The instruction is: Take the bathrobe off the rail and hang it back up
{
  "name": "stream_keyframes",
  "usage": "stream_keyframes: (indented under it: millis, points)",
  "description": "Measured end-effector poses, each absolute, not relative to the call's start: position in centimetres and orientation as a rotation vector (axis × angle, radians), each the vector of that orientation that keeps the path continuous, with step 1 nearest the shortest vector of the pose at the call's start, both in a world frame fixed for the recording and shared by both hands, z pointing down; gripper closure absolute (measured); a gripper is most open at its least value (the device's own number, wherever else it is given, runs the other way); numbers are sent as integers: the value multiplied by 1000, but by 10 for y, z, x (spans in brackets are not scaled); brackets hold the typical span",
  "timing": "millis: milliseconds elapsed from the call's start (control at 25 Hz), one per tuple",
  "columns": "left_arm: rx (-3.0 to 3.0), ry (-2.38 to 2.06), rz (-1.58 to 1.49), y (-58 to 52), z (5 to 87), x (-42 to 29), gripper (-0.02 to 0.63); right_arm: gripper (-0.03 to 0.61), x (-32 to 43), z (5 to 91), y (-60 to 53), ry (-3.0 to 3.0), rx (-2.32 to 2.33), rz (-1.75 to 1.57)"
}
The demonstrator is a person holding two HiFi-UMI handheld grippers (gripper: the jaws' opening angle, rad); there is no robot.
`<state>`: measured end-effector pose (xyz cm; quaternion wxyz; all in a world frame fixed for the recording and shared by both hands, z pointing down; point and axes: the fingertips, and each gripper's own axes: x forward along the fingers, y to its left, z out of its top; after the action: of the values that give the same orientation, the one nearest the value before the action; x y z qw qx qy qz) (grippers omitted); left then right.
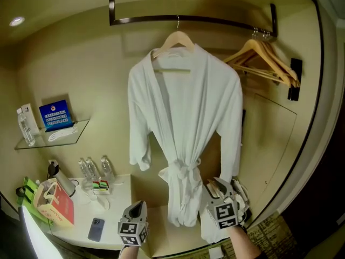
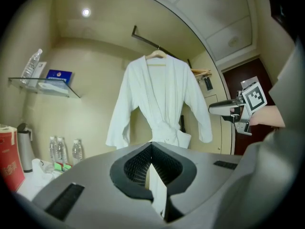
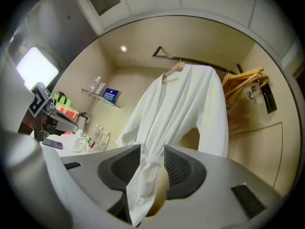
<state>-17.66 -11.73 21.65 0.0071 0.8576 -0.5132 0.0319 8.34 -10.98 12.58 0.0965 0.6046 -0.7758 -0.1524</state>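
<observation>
Head view centres on the white bathrobe [image 1: 183,128], hanging full length from a wooden hanger [image 1: 175,41] hooked on the dark rail [image 1: 215,20]. Its belt is knotted at the waist and both sleeves droop. Spare wooden hangers [image 1: 267,61] crowd the rail's right end. Cream walls close the alcove. At left a glass shelf [image 1: 48,139] sits above a white bench [image 1: 114,215] carrying water bottles [image 1: 94,169], a phone [image 1: 96,229] and a red bag [image 1: 54,205]. Left tongs [image 2: 151,156] are pressed together on nothing; right tongs [image 3: 152,151] stand apart, gripping nothing. Both are well short of the bathrobe.
</observation>
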Motion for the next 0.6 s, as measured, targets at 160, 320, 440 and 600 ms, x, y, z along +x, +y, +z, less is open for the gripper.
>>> stream_keyframes:
  millis: [160,320,440,600]
  points:
    - [2754,-1570,25,-148,174,-167,612,390,77,46,-137,-2227,1855,-674]
    - [2856,-1528,-50,-177,123,-150,612,367,69,-38,-158,-2106,1908,-874]
    - [2938,-1472,-99,-191,79,-127,612,345,66,-102,-173,-1995,1944,-1018]
    - [3023,-1438,-162,-210,25,-97,612,339,65,-180,-194,-1828,1966,-1191]
